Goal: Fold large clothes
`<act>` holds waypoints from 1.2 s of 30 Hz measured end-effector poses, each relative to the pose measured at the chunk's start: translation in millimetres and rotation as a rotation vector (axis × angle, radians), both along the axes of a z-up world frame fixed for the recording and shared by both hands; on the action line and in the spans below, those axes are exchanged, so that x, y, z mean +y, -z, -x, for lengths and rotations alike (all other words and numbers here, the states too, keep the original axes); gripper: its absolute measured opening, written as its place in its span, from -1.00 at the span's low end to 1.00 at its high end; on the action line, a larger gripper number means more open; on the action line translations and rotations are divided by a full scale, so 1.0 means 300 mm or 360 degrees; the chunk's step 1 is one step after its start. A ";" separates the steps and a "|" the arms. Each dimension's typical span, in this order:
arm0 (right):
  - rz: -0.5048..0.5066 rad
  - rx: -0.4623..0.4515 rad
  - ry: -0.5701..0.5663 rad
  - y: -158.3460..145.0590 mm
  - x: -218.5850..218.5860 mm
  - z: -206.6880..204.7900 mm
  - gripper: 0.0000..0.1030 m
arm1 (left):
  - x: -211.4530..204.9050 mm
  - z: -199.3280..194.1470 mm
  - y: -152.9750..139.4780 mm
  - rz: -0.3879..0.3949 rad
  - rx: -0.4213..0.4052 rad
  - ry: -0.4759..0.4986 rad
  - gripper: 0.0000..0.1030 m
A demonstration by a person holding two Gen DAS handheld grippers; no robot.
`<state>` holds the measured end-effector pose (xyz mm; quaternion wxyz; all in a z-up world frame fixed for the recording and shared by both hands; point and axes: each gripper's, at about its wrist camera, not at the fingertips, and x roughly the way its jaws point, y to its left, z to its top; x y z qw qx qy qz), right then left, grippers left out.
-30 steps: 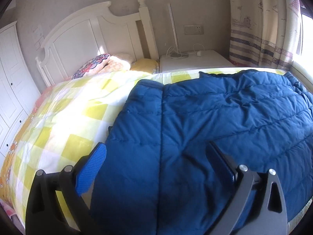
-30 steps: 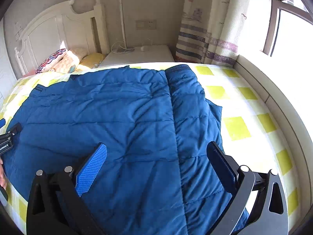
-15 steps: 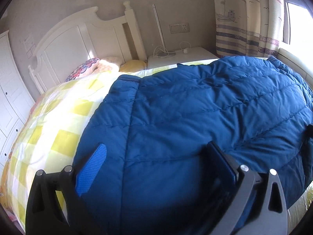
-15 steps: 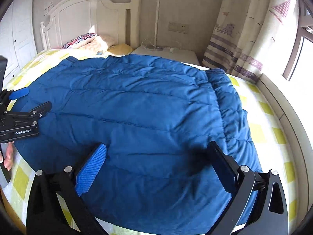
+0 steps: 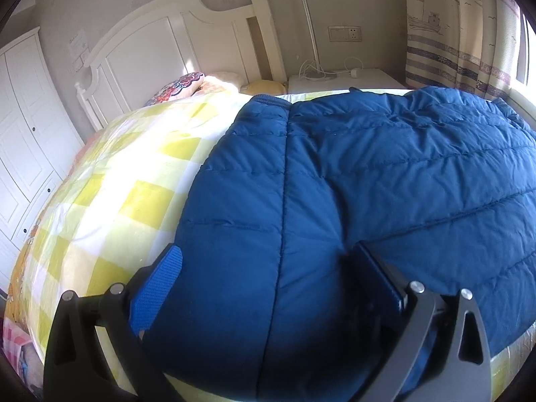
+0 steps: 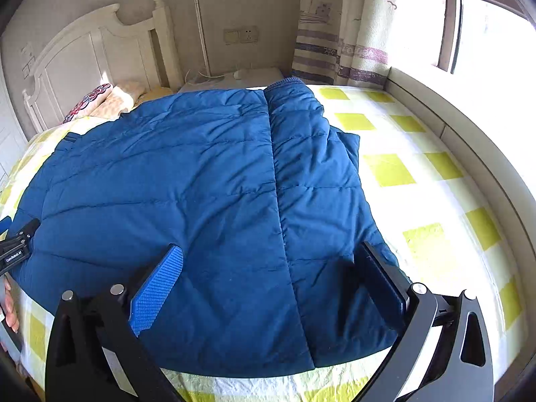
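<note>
A large blue quilted down coat (image 5: 368,184) lies spread flat on the bed; it also shows in the right wrist view (image 6: 207,194). My left gripper (image 5: 264,284) is open and empty, low over the coat's near left edge. My right gripper (image 6: 271,284) is open and empty, over the coat's near right edge beside a lengthwise seam. The left gripper also shows at the left edge of the right wrist view (image 6: 15,248), with the hand that holds it.
The bed has a yellow-and-white checked cover (image 5: 110,201) (image 6: 418,184). Pillows (image 5: 187,87) lie by the white headboard (image 5: 160,47). A white nightstand (image 5: 345,80), a curtain (image 6: 335,33), a window ledge (image 6: 469,140) and a wardrobe (image 5: 23,127) surround it.
Both grippers have swung about over the coat's near edge and now sit lower and closer to it. Both stay open. The coat has not visibly moved.
</note>
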<state>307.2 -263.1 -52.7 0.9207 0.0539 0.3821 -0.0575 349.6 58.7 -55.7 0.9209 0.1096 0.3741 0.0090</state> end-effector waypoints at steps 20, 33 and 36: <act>0.0009 0.0015 -0.0047 0.067 -0.064 0.147 0.90 | 0.017 0.163 0.041 -0.0002 0.0019 0.0099 0.96; -0.0677 0.0018 0.0075 0.108 -0.217 0.311 0.91 | 0.082 0.103 0.083 0.0204 0.0118 0.0087 0.96; -0.0710 0.0024 0.0035 0.132 -0.209 0.309 0.91 | 0.064 0.109 0.086 0.0165 0.0093 0.0058 0.96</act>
